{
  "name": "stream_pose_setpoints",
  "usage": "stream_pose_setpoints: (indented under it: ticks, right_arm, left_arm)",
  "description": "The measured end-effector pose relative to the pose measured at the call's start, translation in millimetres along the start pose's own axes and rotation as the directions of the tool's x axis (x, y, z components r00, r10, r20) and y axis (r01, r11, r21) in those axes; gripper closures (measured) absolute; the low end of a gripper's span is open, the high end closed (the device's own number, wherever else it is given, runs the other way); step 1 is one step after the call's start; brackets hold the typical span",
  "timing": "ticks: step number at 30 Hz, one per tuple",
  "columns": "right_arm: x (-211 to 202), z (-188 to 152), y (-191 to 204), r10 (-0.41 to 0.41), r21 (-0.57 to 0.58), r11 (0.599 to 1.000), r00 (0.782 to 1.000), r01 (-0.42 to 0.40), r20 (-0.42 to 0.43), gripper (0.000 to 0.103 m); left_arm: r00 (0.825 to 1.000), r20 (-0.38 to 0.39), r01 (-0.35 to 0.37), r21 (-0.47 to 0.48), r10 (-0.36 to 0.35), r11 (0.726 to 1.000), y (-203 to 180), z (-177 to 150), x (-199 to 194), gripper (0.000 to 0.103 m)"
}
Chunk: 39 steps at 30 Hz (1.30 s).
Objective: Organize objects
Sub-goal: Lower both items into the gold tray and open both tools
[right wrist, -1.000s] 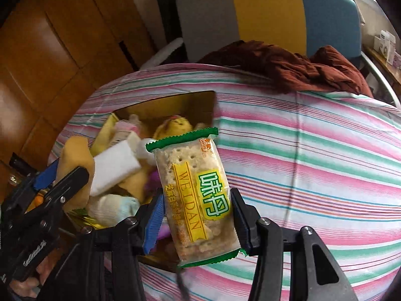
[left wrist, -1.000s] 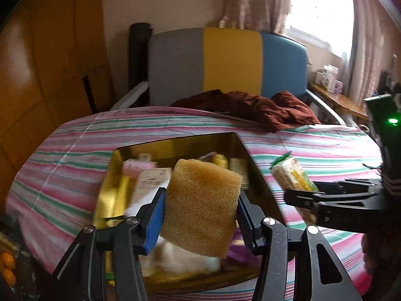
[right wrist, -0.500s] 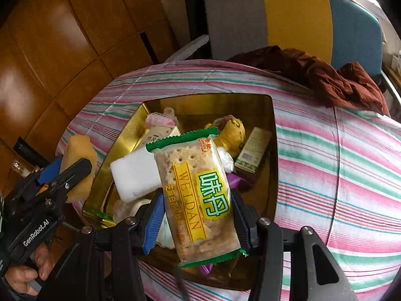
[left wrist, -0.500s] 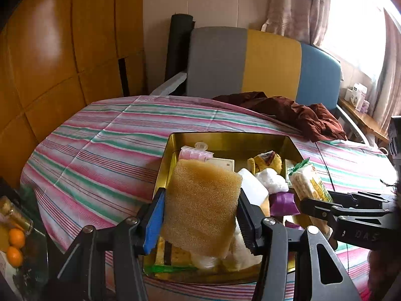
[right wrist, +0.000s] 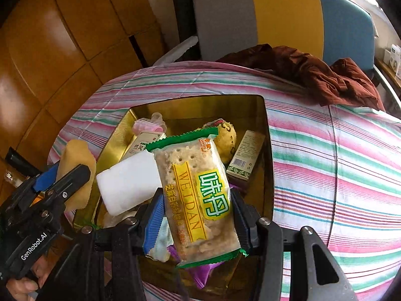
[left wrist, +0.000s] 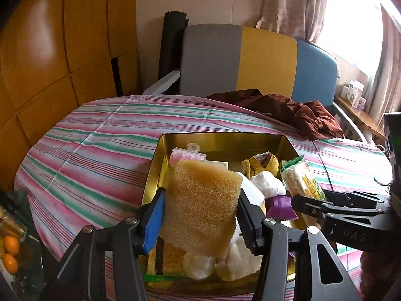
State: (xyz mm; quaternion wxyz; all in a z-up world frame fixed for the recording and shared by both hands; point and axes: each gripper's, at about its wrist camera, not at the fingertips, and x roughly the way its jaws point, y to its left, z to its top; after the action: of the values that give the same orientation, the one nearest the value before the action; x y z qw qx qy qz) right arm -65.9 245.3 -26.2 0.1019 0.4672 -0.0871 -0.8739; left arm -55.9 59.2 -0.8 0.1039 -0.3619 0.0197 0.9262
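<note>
Grippers poised above the gold tin (right wrist: 268, 155) on the striped cloth: left gripper (left wrist: 200, 213) clamps a sponge (left wrist: 203, 208), right gripper (right wrist: 198, 215) a cracker packet (right wrist: 198, 195) (long axis upright), tin directly below both

A striped tablecloth (left wrist: 100, 150) carries a gold tin (left wrist: 160, 155) and brown cloth (left wrist: 295, 113).

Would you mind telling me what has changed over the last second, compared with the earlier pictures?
Both tools have swung left across the table, so the gold tin now lies squarely before them instead of off to the left. Nothing was picked up or released: the left tool still grips the sponge, the right tool still grips the cracker pack. The tin's contents and the brown cloth look unmoved.
</note>
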Motion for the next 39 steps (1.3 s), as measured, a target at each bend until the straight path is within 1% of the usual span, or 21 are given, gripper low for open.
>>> stream_pose_setpoints:
  ticks: [2, 9, 13, 16, 17, 19, 21, 22, 27, 30, 32, 35, 39]
  right_arm:
    - [1.8, 1.0, -2.7, 0.003, 0.009, 1.0, 1.0, -0.003, 0.001, 0.05]
    - [4.3, 2.9, -7.8, 0.009, 0.02, 1.0, 1.0, -0.009, 0.012, 0.05]
    - [-0.6, 1.4, -10.5, -0.013, 0.024, 1.0, 0.999, 0.012, 0.03, 0.05]
    - [-6.0, -0.6, -13.2, -0.032, 0.035, 0.999, 0.998, 0.03, 0.05, 0.049]
    - [-7.7, -1.8, -13.4, -0.041, 0.035, 0.999, 0.998, 0.039, 0.056, 0.047]
    - [-10.6, -3.1, -13.1, -0.062, 0.034, 0.998, 0.996, 0.06, 0.066, 0.045]
    - [-14.4, -5.1, -11.0, -0.086, 0.023, 0.996, 0.993, 0.084, 0.081, 0.045]
    - [-16.1, -5.9, -9.7, -0.097, 0.018, 0.995, 0.991, 0.096, 0.088, 0.045]
    - [-25.7, -11.3, 0.4, -0.17, -0.017, 0.985, 0.976, 0.173, 0.138, 0.035]
    - [-33.9, -16.7, 7.5, -0.218, -0.024, 0.974, 0.959, 0.225, 0.181, 0.03]
    - [-39.0, -22.2, 11.8, -0.242, -0.02, 0.968, 0.948, 0.251, 0.205, 0.026]
    - [-44.5, -32.8, 17.0, -0.268, -0.015, 0.96, 0.935, 0.279, 0.231, 0.026]
    - [-44.0, -46.7, 21.1, -0.27, -0.016, 0.96, 0.936, 0.28, 0.226, 0.026]
  left_arm:
    - [1.0, -0.003, 0.001, 0.006, -0.001, 1.0, -2.8, 1.8, 3.4, 0.048]
    - [1.0, -0.012, 0.005, 0.028, -0.005, 1.0, -15.7, 7.2, 17.2, 0.045]
    - [1.0, -0.009, 0.008, 0.033, -0.007, 0.999, -21.4, 8.0, 20.5, 0.03]
    - [1.0, -0.002, 0.006, 0.03, -0.006, 1.0, -22.9, 7.7, 18.7, 0.021]
    - [1.0, 0.002, 0.005, 0.028, -0.005, 1.0, -23.0, 7.6, 18.1, 0.019]
    - [1.0, 0.005, 0.0, 0.027, 0.0, 1.0, -23.0, 7.3, 16.5, 0.018]
    - [1.0, 0.005, 0.0, 0.028, 0.0, 1.0, -23.3, 7.0, 14.7, 0.012]
    - [1.0, 0.01, -0.002, 0.029, 0.002, 1.0, -23.3, 6.7, 13.3, 0.009]
    - [0.999, 0.032, -0.015, 0.032, 0.014, 0.999, -21.8, 4.6, 1.7, 0.008]
    - [0.999, 0.044, -0.019, 0.018, 0.018, 1.0, -18.1, 1.8, -7.6, 0.005]
    - [0.999, 0.05, -0.02, 0.008, 0.019, 1.0, -14.9, -1.0, -14.3, 0.001]
    - [0.998, 0.061, -0.023, -0.007, 0.023, 1.0, -9.9, -8.1, -26.5, 0.0]
    - [0.999, 0.045, -0.015, -0.016, 0.016, 1.0, -7.8, -19.5, -37.9, 0.0]
